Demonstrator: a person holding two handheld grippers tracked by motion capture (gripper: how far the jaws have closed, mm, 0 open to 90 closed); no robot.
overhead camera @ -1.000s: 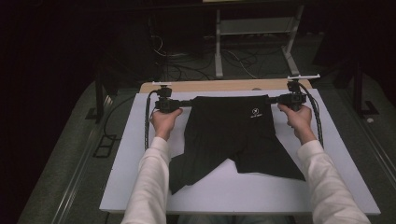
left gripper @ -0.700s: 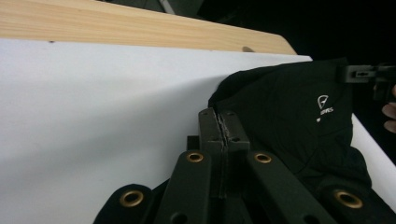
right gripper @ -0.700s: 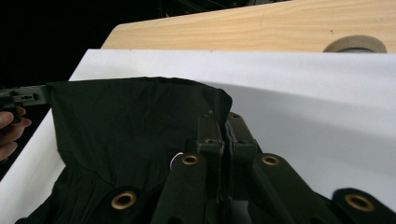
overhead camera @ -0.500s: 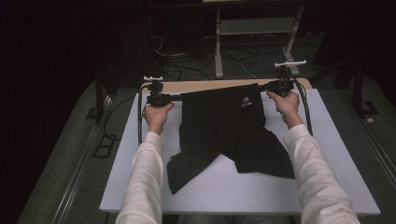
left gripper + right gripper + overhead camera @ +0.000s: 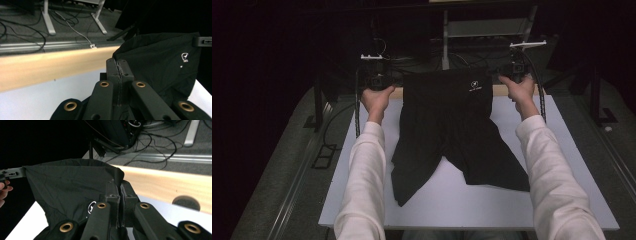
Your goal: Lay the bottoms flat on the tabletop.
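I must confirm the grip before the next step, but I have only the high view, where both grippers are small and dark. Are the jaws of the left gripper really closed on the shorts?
Observer: Yes. In the left gripper view the left gripper has its jaws pressed together on a corner of the black shorts.
Operator: And the right side?
Observer: The same. The right gripper is shut, with a fold of the waistband standing up between its jaws.
Operator: Does anything lie behind the cloth?
Observer: A round hole is in the wooden strip at the table's far edge, beside the right gripper.
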